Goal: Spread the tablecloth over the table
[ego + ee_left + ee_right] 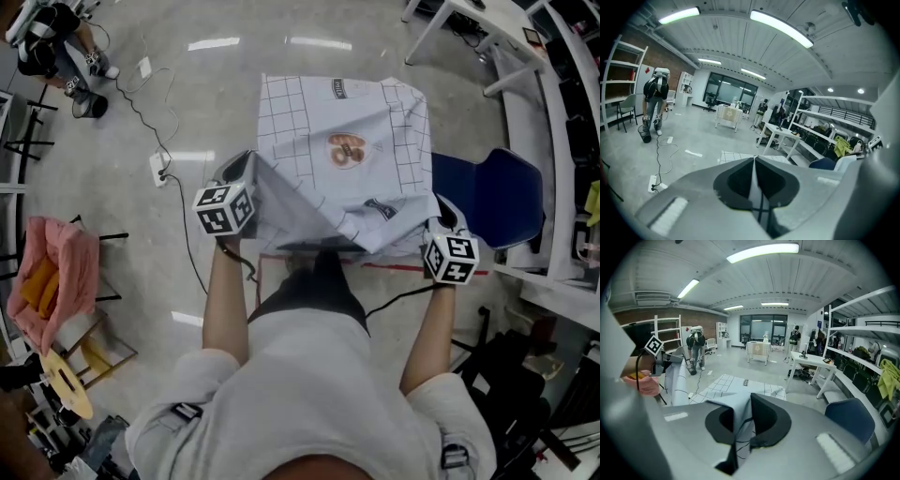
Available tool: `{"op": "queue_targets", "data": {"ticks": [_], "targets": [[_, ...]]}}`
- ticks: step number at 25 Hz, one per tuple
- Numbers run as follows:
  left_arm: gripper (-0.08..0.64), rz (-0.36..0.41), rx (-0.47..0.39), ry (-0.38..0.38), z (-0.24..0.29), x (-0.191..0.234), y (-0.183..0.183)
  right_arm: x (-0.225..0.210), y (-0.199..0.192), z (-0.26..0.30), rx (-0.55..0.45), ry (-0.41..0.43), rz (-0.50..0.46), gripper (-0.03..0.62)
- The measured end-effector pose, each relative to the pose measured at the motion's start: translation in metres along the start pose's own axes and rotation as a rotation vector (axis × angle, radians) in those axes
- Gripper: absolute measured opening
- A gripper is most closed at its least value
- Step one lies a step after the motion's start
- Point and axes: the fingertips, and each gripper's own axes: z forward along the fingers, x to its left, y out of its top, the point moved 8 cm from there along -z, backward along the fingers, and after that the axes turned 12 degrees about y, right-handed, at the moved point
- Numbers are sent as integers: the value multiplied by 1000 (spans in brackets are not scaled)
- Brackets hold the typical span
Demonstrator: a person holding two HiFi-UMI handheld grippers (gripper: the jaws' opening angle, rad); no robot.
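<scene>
Forearms (226, 300) raise the left tongs (754, 161) and right tongs (742, 411), each clamped on a near corner of the grid-printed tablecloth (342, 150), which runs lengthwise straight ahead of both, covering the unseen tabletop.

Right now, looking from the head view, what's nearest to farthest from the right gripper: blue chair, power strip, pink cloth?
From the right gripper:
1. Blue chair, just to its right.
2. Power strip, on the floor, left.
3. Pink cloth, far left edge.
</scene>
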Motion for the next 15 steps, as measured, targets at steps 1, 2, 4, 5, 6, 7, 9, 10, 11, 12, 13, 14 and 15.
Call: {"op": "queue_targets", "data": {"ticks": [1, 2, 4, 5, 6, 7, 9, 10, 11, 12, 13, 14, 15], "targets": [[23, 5, 10, 0, 9, -1, 0, -4, -1, 8, 5, 0, 7, 8], [23, 10, 20, 1, 18, -3, -1, -8, -1, 16, 9, 1, 14, 6], [23, 19, 42, 6, 35, -9, -3, -14, -1, 33, 19, 5, 28, 6], [23, 24, 54, 9, 44, -13, -5, -17, -1, 43, 26, 7, 36, 8], [23, 35, 67, 10, 52, -18, -6, -20, -1, 53, 33, 10, 44, 8], [23, 50, 81, 8, 61, -24, -7, -22, -1, 63, 40, 13, 52, 8], [23, 92, 118, -5, 80, -37, -11, -24, -2, 82, 57, 30, 62, 6], [23, 109, 142, -9, 90, -42, -16, -25, -4, 92, 67, 43, 68, 8], [23, 117, 166, -7, 100, -46, -20, -26, -8, 102, 76, 54, 81, 6], [23, 116, 188, 0, 110, -48, -23, -28, -13, 112, 84, 62, 103, 6], [23, 108, 208, 12, 121, -49, -24, -33, -19, 121, 92, 63, 132, 6], [23, 94, 223, 25, 132, -48, -23, -40, -24, 129, 100, 54, 162, 6], [23, 77, 229, 39, 142, -45, -16, -51, -25, 134, 106, 35, 189, 6]]}}
